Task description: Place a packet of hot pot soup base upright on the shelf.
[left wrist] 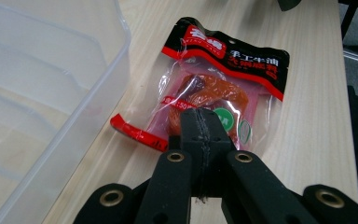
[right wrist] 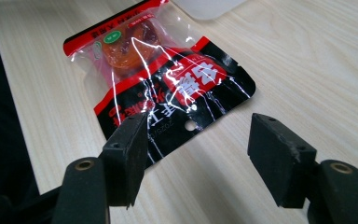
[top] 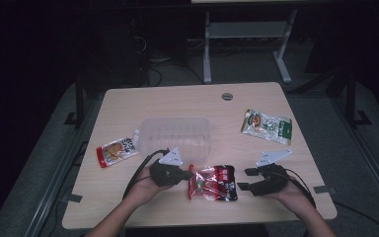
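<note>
We have the red-and-black packet pinched in our left tool – right tool released beside it – and the clear tub waits, holding nothing yet.

— What did my grippers look like?
— Both were black: the left gripper and right gripper had brass-ringed pivots, grey three-cornered plates, trailing black cables. My forearms were bare.
</note>
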The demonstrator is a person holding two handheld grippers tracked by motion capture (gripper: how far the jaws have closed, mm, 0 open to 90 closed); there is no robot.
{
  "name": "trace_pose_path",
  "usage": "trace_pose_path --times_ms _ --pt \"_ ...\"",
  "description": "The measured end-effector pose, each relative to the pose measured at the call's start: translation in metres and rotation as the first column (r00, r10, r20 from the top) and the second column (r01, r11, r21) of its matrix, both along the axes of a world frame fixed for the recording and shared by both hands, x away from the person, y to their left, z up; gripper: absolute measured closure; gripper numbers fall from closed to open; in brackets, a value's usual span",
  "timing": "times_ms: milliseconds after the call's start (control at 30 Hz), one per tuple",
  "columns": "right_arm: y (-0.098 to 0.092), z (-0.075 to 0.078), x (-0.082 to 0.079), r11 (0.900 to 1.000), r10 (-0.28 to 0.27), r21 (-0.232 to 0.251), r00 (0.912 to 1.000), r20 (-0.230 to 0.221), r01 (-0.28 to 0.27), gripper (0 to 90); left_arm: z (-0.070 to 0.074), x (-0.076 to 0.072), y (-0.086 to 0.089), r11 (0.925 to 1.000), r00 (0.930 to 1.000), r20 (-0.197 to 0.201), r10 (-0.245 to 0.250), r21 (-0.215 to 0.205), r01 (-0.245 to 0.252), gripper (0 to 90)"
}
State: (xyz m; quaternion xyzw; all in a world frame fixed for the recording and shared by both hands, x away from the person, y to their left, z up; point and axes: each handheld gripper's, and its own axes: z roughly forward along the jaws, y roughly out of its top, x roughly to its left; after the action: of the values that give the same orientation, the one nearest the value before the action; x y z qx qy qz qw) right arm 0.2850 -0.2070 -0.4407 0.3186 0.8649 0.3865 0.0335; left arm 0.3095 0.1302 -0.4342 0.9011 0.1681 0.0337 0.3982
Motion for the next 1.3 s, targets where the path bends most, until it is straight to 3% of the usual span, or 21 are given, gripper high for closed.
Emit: trace_pose_path --times_ms 67,200,300,500,633,833,1000,1200,1300 --pt "0.000 -0.001 0.001 1.000 0.003 -0.001 1.0000 -0.002 -0.003 37.1 -0.002 0.000 -0.002 1.0000 1.0000 0.000 0.002 0.003 -0.002 89.7" --pt "0.001 -0.002 0.003 1.000 0.010 -0.005 0.9999 0.003 -0.010 36.5 -0.011 0.002 -0.007 0.9983 0.9999 -0.003 -0.014 0.057 0.014 89.7" --pt "0.001 -0.003 0.003 1.000 0.011 -0.002 0.9999 0.002 -0.011 36.0 -0.014 0.003 -0.005 0.9973 0.9999 -0.010 -0.007 0.073 0.007 89.7" --pt "0.000 -0.003 0.003 1.000 0.010 -0.002 0.9999 -0.007 -0.010 35.1 -0.019 0.004 -0.004 0.9971 0.9993 -0.038 0.002 0.077 0.001 89.6" --pt "-0.001 -0.001 0.003 1.000 0.012 0.004 0.9999 0.007 -0.012 34.7 -0.022 0.003 -0.005 0.9950 0.9992 -0.039 -0.003 0.100 0.007 89.6" --pt "-0.003 0.000 0.003 1.000 0.005 0.013 1.0000 0.008 -0.005 34.1 -0.024 0.004 -0.004 0.9949 0.9990 -0.044 -0.002 0.101 0.006 89.7" --pt "-0.001 0.001 0.004 0.999 -0.003 0.051 0.9999 -0.017 0.004 31.8 -0.027 0.004 -0.003 0.9953 0.9979 -0.063 0.011 0.097 -0.005 89.7" --pt "0.005 0.000 0.008 0.995 0.002 0.095 0.9990 -0.045 0.003 26.9 -0.027 0.004 -0.003 0.9949 0.9983 -0.058 0.006 0.101 0.000 89.7" --pt "0.015 -0.004 0.014 0.992 0.028 0.124 0.9972 -0.069 -0.019 23.3 -0.027 0.005 -0.003 0.9951 0.9982 -0.059 0.006 0.099 0.000 89.7"
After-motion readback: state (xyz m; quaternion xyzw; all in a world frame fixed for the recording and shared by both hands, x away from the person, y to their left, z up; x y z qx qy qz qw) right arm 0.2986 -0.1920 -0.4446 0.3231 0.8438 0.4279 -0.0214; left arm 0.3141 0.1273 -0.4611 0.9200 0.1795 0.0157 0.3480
